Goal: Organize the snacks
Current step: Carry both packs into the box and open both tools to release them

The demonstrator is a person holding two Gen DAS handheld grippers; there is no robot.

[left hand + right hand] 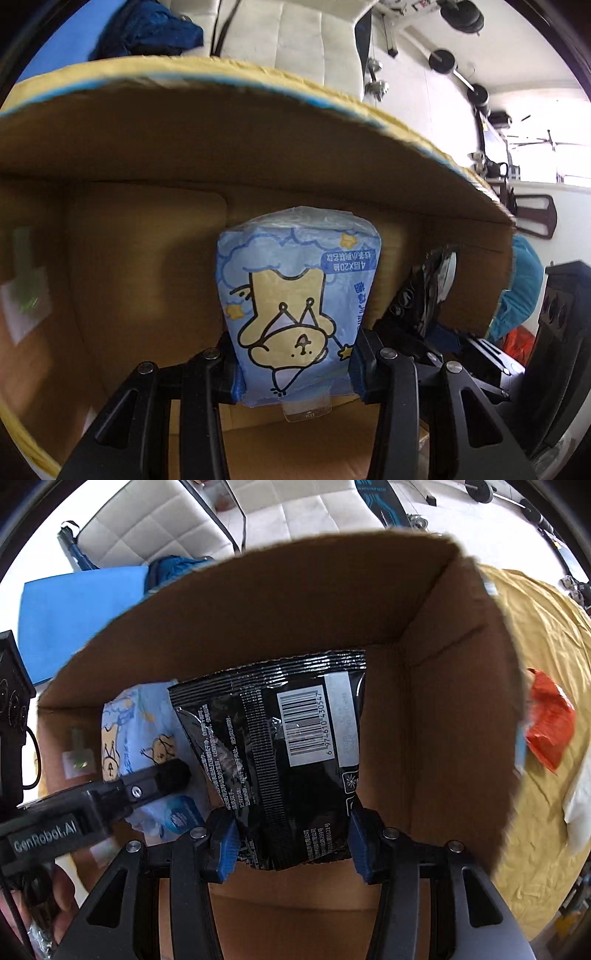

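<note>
Two snack packs inside a box [461,709].
Left tongs [295,363] grip the blue pack [295,306]; right tongs [291,840] grip the black pack [288,760].

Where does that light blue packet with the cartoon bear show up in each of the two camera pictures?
Left wrist view: the light blue packet fills the centre, pinched between the left claw, deep inside the cardboard box.
Right wrist view: the same packet sits at centre left, partly behind the black snack bag held in the right claw.
Shared landmark: the box's brown inner wall, behind both packets.
</note>
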